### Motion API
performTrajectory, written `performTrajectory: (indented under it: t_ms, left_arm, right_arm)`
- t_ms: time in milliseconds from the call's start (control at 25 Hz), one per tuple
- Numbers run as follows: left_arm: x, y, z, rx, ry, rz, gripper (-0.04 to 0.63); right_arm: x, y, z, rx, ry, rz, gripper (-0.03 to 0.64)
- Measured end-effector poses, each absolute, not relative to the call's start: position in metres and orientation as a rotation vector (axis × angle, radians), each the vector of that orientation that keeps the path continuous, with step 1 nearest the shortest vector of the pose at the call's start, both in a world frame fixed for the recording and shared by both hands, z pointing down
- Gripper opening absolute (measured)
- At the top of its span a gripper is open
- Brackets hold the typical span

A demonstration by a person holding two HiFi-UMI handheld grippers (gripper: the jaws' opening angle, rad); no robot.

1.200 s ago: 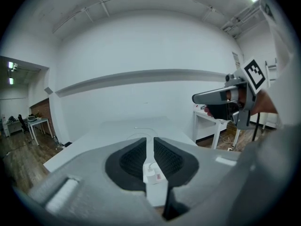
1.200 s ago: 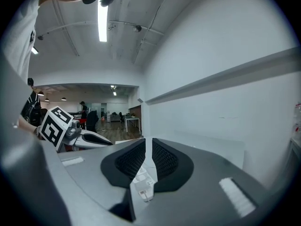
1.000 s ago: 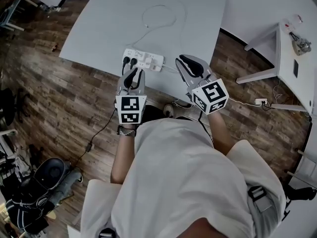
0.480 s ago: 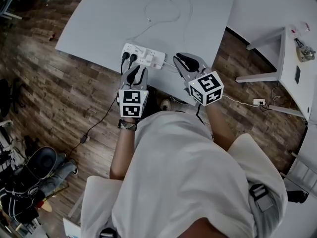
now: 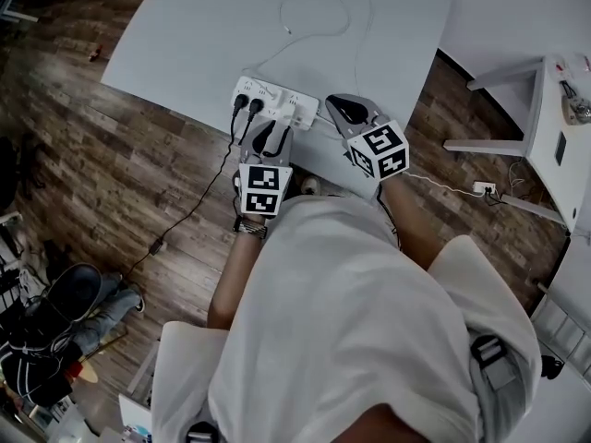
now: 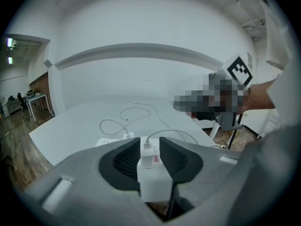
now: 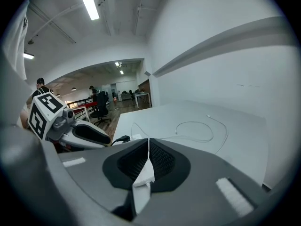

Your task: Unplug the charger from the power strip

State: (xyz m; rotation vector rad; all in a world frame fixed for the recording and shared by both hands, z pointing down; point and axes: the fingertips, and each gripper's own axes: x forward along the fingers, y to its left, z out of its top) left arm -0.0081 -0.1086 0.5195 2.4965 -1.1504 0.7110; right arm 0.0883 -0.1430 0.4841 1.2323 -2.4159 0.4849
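Counting what lies before me: one power strip (image 5: 286, 109) along the near edge of the table (image 5: 203, 35), two black plugs (image 5: 239, 102) (image 5: 256, 108) side by side at the strip's left end, and one white charger (image 6: 148, 155) standing in the strip to the right of them. A white cable (image 7: 194, 139) runs off in loops toward the middle of the table. In the left gripper view a second small white block (image 6: 127, 135) with its own cable shows farther back; whether it sits in the strip I cannot tell.

I hold two tongs. My left gripper (image 5: 273, 132) points at the strip from the near edge, its jaws released and just now widening. The charger stands between them with the pads not pressing on it. My right gripper (image 5: 334, 102) reaches in just beside the strip's right end. Its jaws are clenched together at the tips, and something white shows in the slit behind them that I cannot name.

Against a second ago, both tongs sit lower over the table, and their marker cubes look smaller from my head. My left jaws were nearly closed then. My right tip was farther from the strip's right end than it is now. The strip, the plugs and the charger lie as they did.
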Motion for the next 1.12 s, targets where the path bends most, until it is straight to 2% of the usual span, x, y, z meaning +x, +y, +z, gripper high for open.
performTrajectory:
  t_ms: [1120]
  left_arm:
    - [0.007,-0.129,0.573,2.382,-1.119,0.812,0.156]
  right_arm:
    - [0.069,-0.160,0.611,0.952,-2.206,0.655,0.003]
